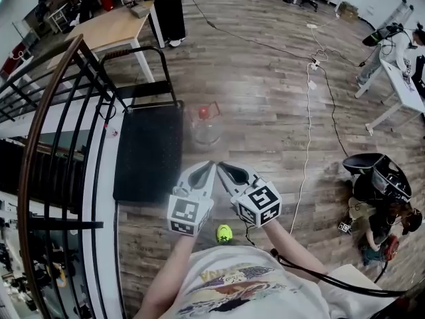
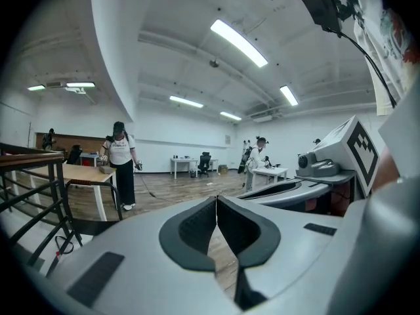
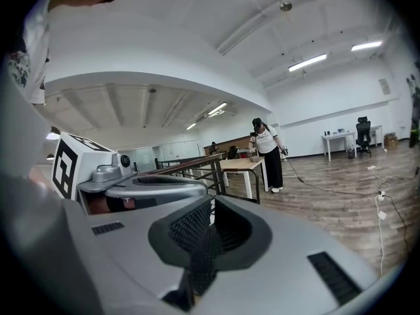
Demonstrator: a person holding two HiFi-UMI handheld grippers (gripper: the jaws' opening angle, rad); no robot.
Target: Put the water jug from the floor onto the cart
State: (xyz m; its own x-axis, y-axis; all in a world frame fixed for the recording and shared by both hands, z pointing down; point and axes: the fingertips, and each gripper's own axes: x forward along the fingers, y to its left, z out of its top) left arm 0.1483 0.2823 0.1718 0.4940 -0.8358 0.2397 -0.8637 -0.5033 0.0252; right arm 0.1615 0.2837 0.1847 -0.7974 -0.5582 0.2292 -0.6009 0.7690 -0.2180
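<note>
The water jug [image 1: 204,126], clear with a red cap, stands on the wooden floor just right of the cart. The cart [image 1: 149,153] is a flat black platform with a black tube handle at its far end. Both grippers are held side by side in front of me, tips near each other and short of the jug. My left gripper [image 1: 210,165] [image 2: 216,199] is shut with nothing between its pads. My right gripper [image 1: 222,167] [image 3: 211,203] is also shut and empty. Neither gripper view shows the jug; it is hidden below the jaws.
A dark stair railing [image 1: 50,111] runs along the left of the cart. A wooden table [image 1: 114,26] and a standing person [image 1: 166,5] are beyond it. A white cable [image 1: 307,131] trails across the floor to the right, near a crouching person [image 1: 378,211]. A small yellow-green object [image 1: 224,232] lies by my feet.
</note>
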